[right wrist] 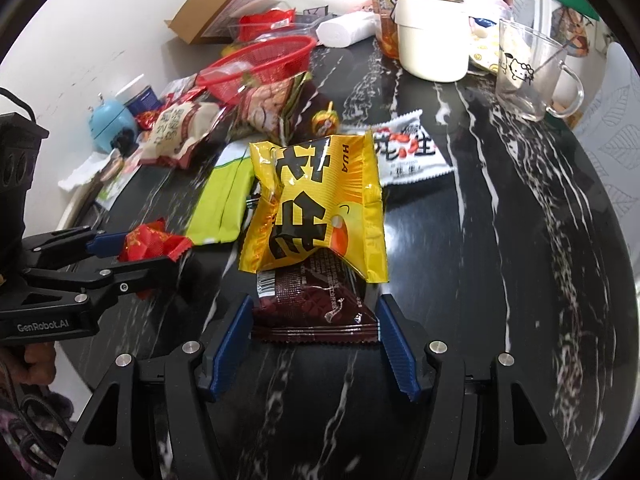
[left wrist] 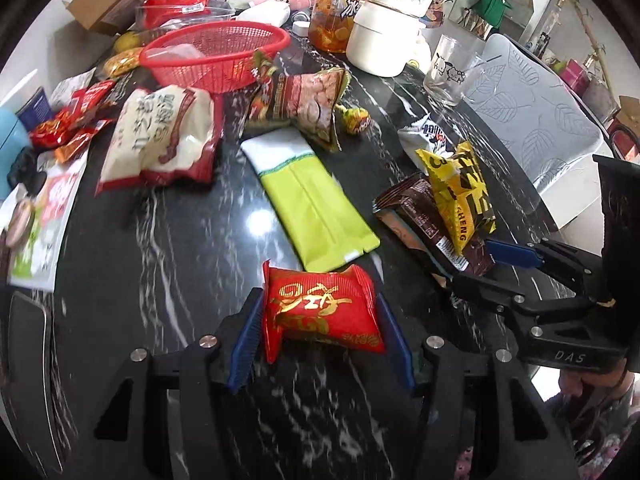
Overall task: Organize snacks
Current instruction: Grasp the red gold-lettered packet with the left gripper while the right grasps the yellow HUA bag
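My left gripper [left wrist: 320, 320] is shut on a small red snack packet [left wrist: 320, 312] with gold writing, held just above the black marble table [left wrist: 168, 248]; it also shows in the right wrist view [right wrist: 148, 242]. My right gripper [right wrist: 314, 322] is shut on a brown snack packet [right wrist: 316, 304], with a yellow packet [right wrist: 316, 204] lying over its far end. Both also show in the left wrist view, the brown packet [left wrist: 424, 216] and the yellow packet [left wrist: 460, 192]. A red mesh basket [left wrist: 216, 54] stands at the back of the table.
A lime-green pouch [left wrist: 312, 204], a white-and-red bag [left wrist: 160, 136], a nut bag [left wrist: 300, 104], a white peanut packet [right wrist: 408, 152] and a lollipop [left wrist: 356, 120] lie around. A white kettle [left wrist: 388, 28], a glass mug [right wrist: 528, 76], a drink bottle [left wrist: 336, 12] and a cardboard box [right wrist: 224, 4] stand behind.
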Available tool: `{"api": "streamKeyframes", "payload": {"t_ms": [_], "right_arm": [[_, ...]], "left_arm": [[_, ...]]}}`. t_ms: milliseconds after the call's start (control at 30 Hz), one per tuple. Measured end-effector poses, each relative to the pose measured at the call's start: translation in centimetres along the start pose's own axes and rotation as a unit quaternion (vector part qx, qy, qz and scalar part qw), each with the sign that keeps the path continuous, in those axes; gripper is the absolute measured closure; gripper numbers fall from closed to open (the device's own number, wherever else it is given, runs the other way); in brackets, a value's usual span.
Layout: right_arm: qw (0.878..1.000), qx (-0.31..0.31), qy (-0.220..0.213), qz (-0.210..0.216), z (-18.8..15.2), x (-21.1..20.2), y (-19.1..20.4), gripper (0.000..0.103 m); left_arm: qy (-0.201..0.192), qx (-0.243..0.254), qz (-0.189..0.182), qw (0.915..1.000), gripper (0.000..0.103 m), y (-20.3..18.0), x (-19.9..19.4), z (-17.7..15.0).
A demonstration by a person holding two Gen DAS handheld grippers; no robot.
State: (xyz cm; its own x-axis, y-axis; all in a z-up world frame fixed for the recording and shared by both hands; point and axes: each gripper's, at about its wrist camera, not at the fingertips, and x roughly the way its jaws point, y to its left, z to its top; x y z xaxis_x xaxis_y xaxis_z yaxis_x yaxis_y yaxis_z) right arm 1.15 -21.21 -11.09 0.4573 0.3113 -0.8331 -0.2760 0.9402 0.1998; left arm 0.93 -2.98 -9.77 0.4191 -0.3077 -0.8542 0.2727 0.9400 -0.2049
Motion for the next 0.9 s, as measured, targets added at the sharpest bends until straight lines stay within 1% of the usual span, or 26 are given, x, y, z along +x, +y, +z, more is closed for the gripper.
{"api": "streamKeyframes", "payload": {"t_ms": [100, 133, 200, 267, 300, 333, 433, 533, 600, 700, 800, 900], "right_arm": [[1.0, 0.001, 0.004, -0.001, -0.6, -0.3, 0.2, 0.038], [1.0, 0.003, 0.006, -0.001, -0.7, -0.3, 0.2, 0.036], [1.0, 0.008, 0.005, -0.003, -0.9, -0.4, 0.0, 0.03], [1.0, 0.015, -0.002, -0.001, -0.8, -0.6, -0.2, 0.029], [1.0, 0.02, -0.004, 0.0, -0.8, -0.7, -0.3, 0.027], [1.0, 0.026, -0.005, 0.002, -0.7, -0.7, -0.5, 0.024], [0.999, 0.043, -0.015, 0.008, -0.4, -1.1, -1.0, 0.023], [0.998, 0.058, -0.025, 0.018, 0.0, -1.3, -1.4, 0.022], [0.997, 0.068, -0.03, 0.026, 0.5, -1.3, -1.6, 0.022], [0.996, 0.072, -0.036, 0.036, 1.2, -1.0, -1.7, 0.021], [0.997, 0.065, -0.039, 0.026, 1.9, -0.4, -1.6, 0.021], [0.997, 0.06, -0.043, 0.027, 2.4, 0.0, -1.5, 0.021]], "left_arm": [[0.009, -0.003, 0.009, 0.9999, 0.048, 0.0, 0.6, -0.5], [0.009, -0.002, 0.008, 0.9999, 0.047, -0.1, 0.7, -0.6], [0.006, 0.003, 0.018, 0.9998, 0.046, -0.4, 0.8, -0.6], [0.006, 0.009, 0.025, 0.9996, 0.043, -0.7, 1.0, -0.6], [0.006, 0.013, 0.028, 0.9995, 0.041, -0.8, 1.1, -0.6], [0.006, 0.019, 0.036, 0.9991, 0.041, -1.1, 1.2, -0.6], [0.002, 0.029, 0.051, 0.9983, 0.041, -1.4, 1.4, -0.6], [-0.012, 0.028, 0.05, 0.9983, 0.041, -1.3, 1.2, -1.0], [-0.014, 0.029, 0.055, 0.998, 0.046, -1.3, 1.1, -1.1], [-0.014, 0.024, 0.059, 0.9979, 0.048, -1.1, 1.1, -1.0], [-0.012, 0.011, 0.049, 0.9987, 0.049, -0.6, 1.0, -0.8], [-0.012, -0.006, 0.035, 0.9993, 0.049, 0.0, 0.9, -0.7]]}}
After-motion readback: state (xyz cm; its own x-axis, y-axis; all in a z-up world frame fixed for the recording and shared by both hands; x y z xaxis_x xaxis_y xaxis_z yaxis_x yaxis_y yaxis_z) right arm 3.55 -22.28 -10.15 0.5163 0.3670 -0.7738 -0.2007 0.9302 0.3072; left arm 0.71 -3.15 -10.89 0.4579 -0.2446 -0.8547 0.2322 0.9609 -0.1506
